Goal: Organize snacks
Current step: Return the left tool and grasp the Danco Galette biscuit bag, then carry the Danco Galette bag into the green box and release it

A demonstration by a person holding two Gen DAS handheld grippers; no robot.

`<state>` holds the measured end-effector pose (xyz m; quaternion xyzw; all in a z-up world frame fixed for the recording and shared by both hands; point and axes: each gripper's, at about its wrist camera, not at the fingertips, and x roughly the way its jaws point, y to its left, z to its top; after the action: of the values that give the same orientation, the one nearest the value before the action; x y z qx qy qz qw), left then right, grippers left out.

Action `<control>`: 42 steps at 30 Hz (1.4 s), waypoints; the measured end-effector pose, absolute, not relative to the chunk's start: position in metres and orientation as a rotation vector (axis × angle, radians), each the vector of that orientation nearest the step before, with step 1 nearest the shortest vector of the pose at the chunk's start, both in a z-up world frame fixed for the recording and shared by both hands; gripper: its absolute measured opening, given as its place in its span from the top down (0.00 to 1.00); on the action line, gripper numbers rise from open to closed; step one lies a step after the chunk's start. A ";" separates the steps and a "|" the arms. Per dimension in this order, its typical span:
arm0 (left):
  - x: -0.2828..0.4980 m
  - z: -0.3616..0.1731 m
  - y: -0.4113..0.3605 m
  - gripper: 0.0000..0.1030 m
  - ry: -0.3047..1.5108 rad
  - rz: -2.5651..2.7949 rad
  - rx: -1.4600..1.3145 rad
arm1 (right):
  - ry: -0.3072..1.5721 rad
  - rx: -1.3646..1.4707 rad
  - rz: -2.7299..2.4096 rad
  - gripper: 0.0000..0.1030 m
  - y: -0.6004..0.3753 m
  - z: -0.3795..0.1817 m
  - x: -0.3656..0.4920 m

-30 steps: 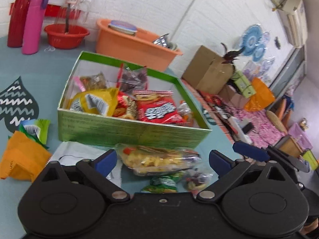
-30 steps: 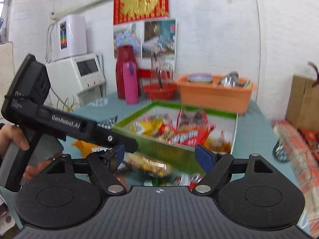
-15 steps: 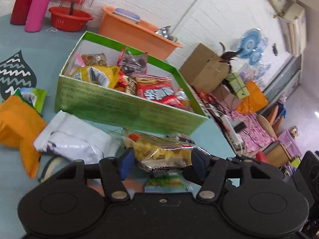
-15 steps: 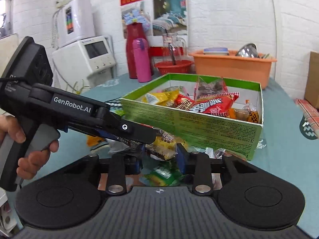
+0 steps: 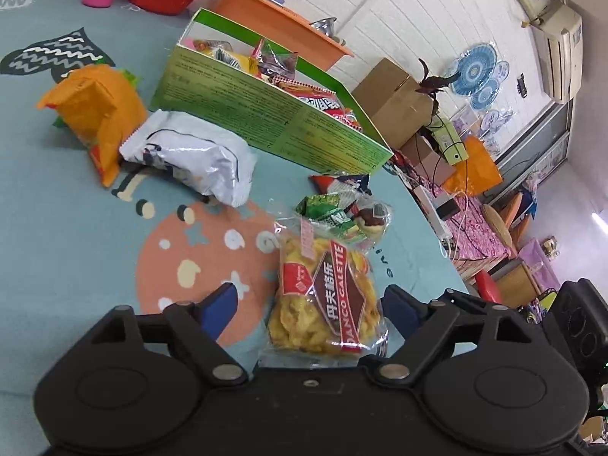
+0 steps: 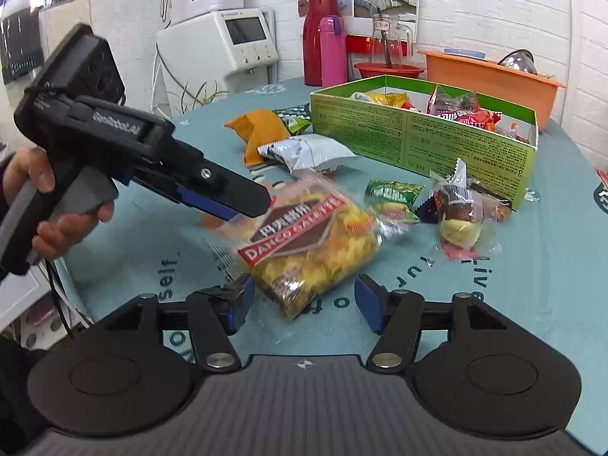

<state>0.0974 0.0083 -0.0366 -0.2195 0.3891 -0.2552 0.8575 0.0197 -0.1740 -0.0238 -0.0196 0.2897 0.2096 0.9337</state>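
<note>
Yellow galette bag (image 5: pixel 326 300), one, between two grippers' opening jaws, neither gripping

Clear glossy plastic galette bag (image 5: pixel 326 296) is glinting btwn left jaws. Silver foil pouch (image 5: pixel 190 155), crinkled & shiny, is lying ahead-left. Green box (image 5: pixel 266 121) beyond is looking like matt printed cardboard. Desk (image 5: pixel 68 228) is wearing smooth printed cloth.

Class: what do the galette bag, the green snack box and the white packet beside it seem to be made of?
Galette bag: clear glossy plastic film; contents show through. Green snack box: likely matte printed cardboard, with straight folded walls. White packet: probably shiny foil-like plastic, crinkled with highlights.
</note>
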 end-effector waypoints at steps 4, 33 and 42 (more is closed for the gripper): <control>0.103 -0.040 0.004 0.00 0.829 -0.562 -0.461 | 0.625 0.079 0.436 0.02 -0.181 -0.023 0.027; 0.172 0.044 -0.044 0.53 0.604 -0.601 -0.368 | 0.355 0.157 0.284 0.46 -0.231 0.045 0.071; 0.253 0.048 -0.052 0.54 0.618 -0.601 -0.450 | 0.313 0.168 0.230 0.46 -0.267 0.054 0.135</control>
<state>0.2527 -0.0515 0.0475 -0.2161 0.2968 -0.2886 0.8842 0.1347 -0.2669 0.0544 0.0832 0.1553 0.1141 0.9777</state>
